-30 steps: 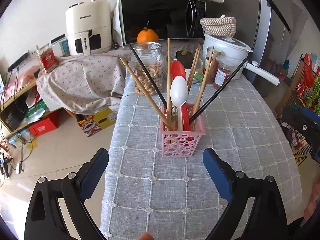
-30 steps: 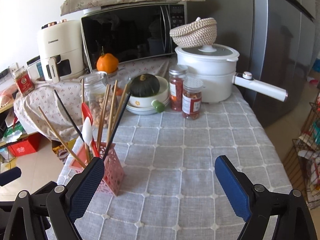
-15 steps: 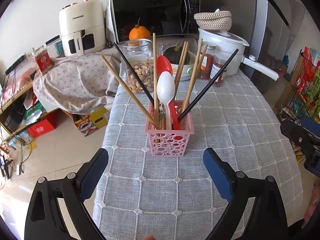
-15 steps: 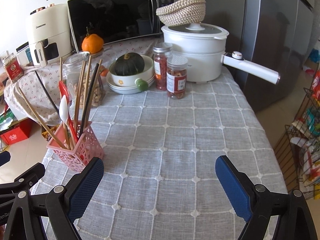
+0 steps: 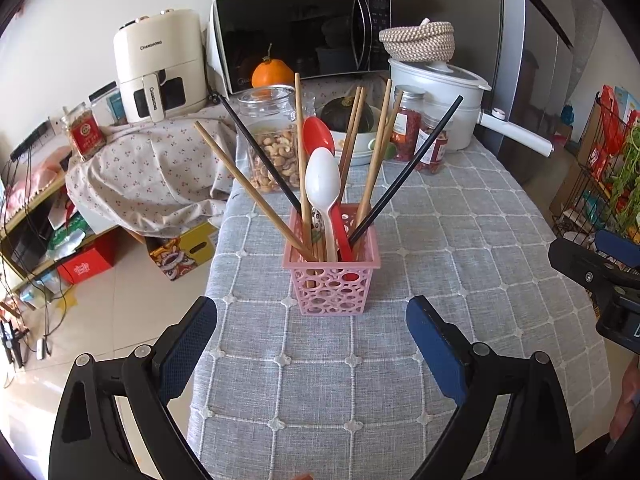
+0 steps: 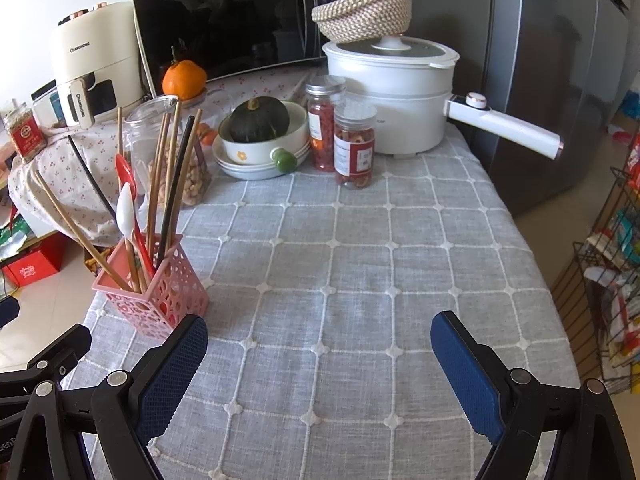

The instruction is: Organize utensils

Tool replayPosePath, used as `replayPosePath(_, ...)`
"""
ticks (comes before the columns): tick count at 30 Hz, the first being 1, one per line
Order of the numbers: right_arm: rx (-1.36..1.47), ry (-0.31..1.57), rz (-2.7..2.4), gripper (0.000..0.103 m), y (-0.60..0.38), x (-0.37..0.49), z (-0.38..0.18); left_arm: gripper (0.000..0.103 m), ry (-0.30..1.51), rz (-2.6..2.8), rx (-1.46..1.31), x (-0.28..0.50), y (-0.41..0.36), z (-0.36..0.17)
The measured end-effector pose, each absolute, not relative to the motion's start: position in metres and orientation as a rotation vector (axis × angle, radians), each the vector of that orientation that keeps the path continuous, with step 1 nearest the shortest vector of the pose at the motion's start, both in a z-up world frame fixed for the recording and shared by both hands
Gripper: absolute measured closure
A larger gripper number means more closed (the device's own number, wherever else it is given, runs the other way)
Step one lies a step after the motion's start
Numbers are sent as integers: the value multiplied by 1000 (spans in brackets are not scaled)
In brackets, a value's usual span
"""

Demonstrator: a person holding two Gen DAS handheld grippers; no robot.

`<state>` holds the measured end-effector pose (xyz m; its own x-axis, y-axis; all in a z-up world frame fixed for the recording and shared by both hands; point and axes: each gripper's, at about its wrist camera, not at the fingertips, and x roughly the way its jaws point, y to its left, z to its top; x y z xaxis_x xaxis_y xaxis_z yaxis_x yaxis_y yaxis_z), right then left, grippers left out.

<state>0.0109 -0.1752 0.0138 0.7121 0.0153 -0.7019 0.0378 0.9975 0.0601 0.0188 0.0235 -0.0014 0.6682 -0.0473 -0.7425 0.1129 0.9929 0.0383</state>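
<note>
Standing in pink basket [image 5: 331, 280]: two spoons, two black chopsticks, six wooden chopsticks; both grippers' jaws spread, empty.

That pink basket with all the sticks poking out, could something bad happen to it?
It might tip: the pink basket is small and the chopsticks lean far out, easy for the left gripper to bump. It also stands near the tablecloth edge, so a knock could send it off.

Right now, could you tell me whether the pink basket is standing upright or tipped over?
Upright. The pink basket sits flat on the tablecloth, opening upward, with chopsticks and spoons standing in it.
</note>
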Motion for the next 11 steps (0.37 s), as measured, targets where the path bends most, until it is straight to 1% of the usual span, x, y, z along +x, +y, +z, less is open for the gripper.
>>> replayPosePath(11, 75, 785, -13, 9, -175, 11, 11, 6, 849, -99, 79, 20, 23, -3)
